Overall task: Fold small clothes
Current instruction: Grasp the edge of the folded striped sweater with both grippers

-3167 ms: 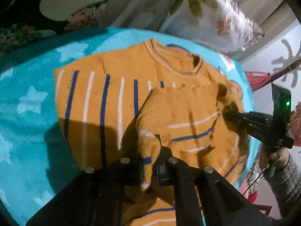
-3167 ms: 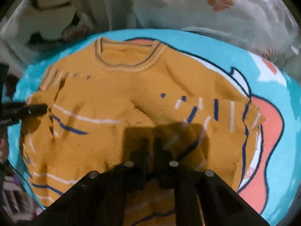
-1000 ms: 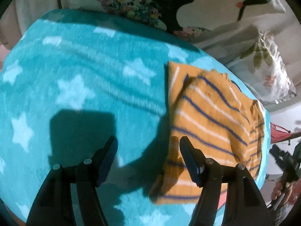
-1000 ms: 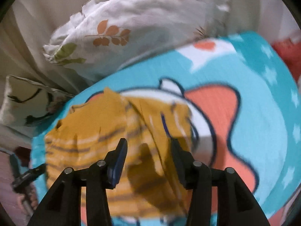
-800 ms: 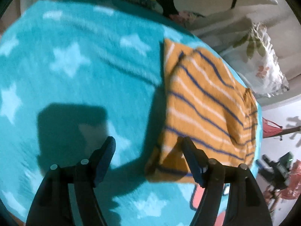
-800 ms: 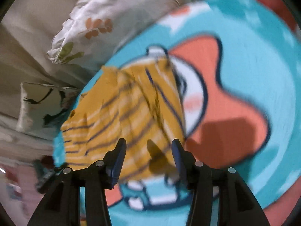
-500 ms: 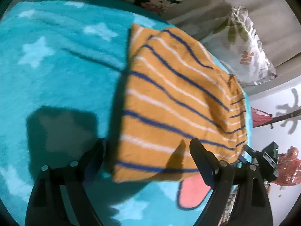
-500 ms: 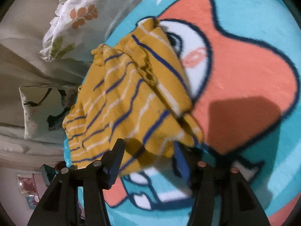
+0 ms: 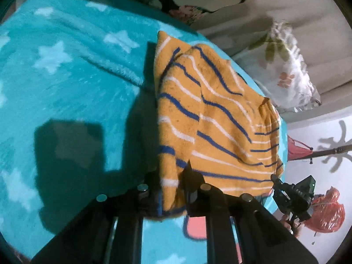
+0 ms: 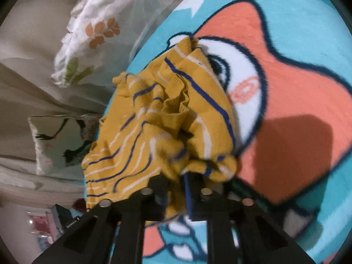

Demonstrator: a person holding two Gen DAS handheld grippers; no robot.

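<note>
A mustard-yellow sweater point(image 9: 209, 114) with blue and white stripes lies folded on a teal blanket point(image 9: 66, 88). In the left wrist view my left gripper point(image 9: 170, 176) is closing its jaws on the sweater's near corner, and the knit is pinched between the pads. My right gripper point(image 9: 292, 193) shows there at the sweater's far right edge. In the right wrist view the sweater point(image 10: 154, 121) is bunched and wrinkled, and my right gripper point(image 10: 176, 180) is closing on its near edge, with fabric squeezed between the fingers.
The blanket point(image 10: 297, 88) carries white stars and a big orange cartoon figure. A leaf-print pillow point(image 9: 286, 61) and a second printed pillow point(image 10: 57, 140) lie behind the sweater. A red plastic bag point(image 9: 325, 215) hangs beyond the bed edge, near a hand point(image 9: 288, 222).
Both grippers stood open beside the folded sweater, then came in to its near edge from either side and closed on the fabric. The sweater's right side has bunched up.
</note>
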